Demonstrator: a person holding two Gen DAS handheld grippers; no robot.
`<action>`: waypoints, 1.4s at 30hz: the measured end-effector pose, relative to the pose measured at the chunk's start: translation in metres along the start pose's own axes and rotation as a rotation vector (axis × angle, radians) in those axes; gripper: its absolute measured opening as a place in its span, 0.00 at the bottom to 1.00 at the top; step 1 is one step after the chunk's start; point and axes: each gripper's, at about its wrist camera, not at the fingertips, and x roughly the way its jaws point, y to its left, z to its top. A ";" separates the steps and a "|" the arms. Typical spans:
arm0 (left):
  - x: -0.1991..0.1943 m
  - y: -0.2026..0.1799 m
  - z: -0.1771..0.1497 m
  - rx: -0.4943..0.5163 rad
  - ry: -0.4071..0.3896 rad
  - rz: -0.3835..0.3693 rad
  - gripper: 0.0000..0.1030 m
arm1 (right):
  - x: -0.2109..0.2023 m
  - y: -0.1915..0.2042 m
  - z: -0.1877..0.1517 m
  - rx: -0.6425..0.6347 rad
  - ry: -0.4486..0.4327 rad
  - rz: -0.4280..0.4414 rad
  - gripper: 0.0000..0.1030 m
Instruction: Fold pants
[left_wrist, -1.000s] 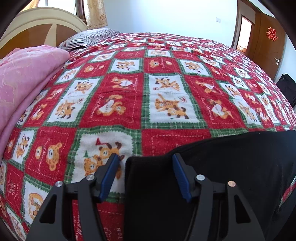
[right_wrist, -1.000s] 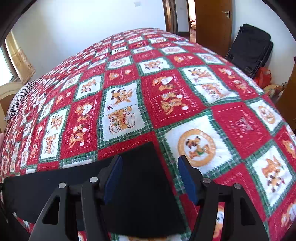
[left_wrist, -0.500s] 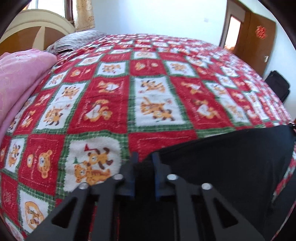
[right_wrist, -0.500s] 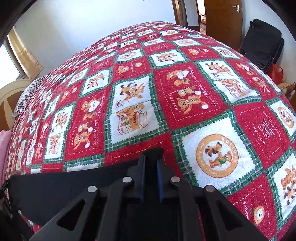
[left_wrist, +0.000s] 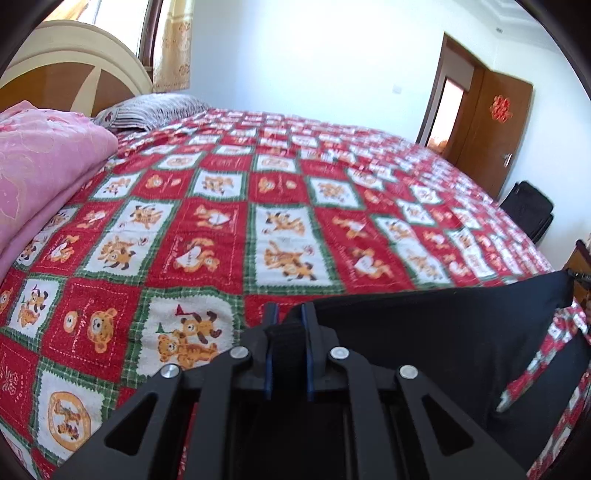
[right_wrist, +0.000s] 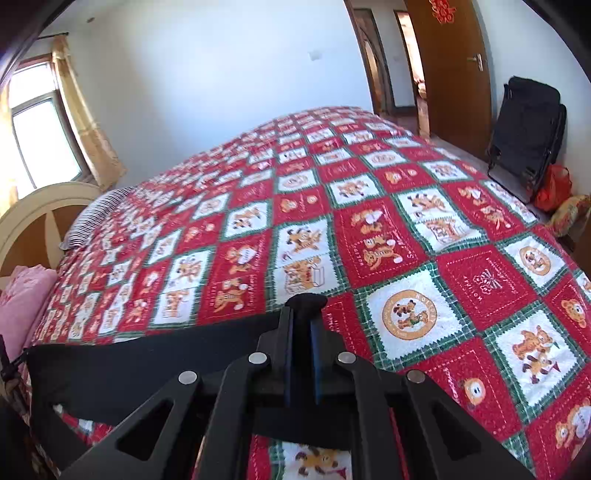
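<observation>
My left gripper pinches the near-left corner of the black pants, lifted off the red quilt.

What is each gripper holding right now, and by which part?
Both hold the black pants: the left gripper pinches one corner of their far edge, the right gripper the opposite corner.

One pants, two tools, left and right, one bed, one pink quilt, one striped pillow, one door, one black bag
</observation>
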 end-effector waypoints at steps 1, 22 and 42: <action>-0.005 -0.001 -0.001 0.000 -0.013 -0.009 0.13 | -0.007 0.001 -0.003 -0.007 -0.014 0.010 0.07; -0.097 0.005 -0.058 -0.027 -0.200 -0.157 0.12 | -0.145 -0.022 -0.077 0.003 -0.187 0.131 0.07; -0.110 0.010 -0.148 0.035 -0.148 -0.160 0.13 | -0.168 -0.044 -0.141 0.023 -0.091 0.070 0.05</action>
